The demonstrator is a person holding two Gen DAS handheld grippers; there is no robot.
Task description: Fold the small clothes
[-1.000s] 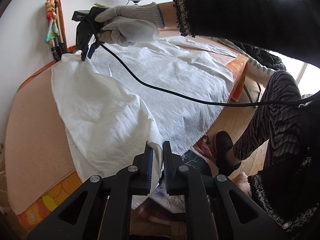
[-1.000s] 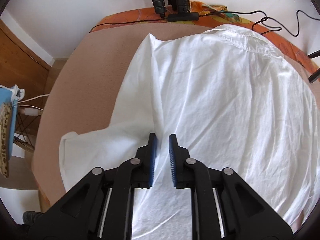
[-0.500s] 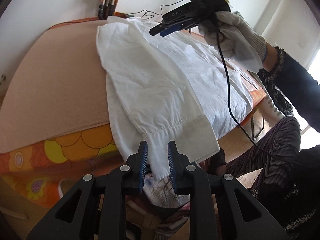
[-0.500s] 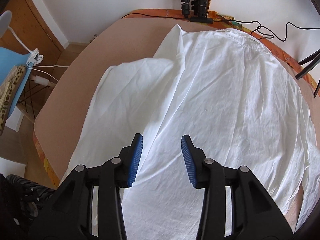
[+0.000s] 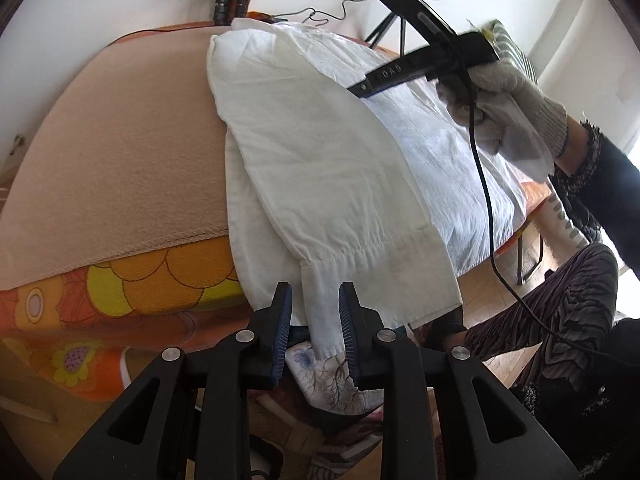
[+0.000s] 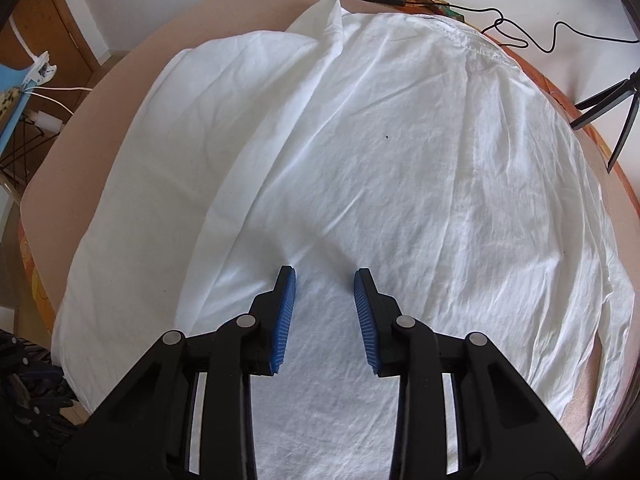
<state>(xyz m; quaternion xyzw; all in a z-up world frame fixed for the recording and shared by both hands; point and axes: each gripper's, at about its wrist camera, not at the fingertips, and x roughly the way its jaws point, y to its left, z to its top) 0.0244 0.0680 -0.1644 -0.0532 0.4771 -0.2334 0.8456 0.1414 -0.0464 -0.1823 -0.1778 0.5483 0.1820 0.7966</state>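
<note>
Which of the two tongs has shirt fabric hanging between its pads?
The left tongs: the shirt cuff hangs between their open pads. The right tongs hover open above the flat shirt.

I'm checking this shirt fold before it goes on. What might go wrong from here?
1. The sleeve cuff hangs past the table edge between the left gripper's parted pads, which have just been opening; once let go, it may slide off and undo the fold.
2. The right gripper, its jaws just closing, hovers open over the wrinkled white shirt; pinching here may bunch several layers.
3. Its black cable trails across the shirt and could drag the cloth.
</note>
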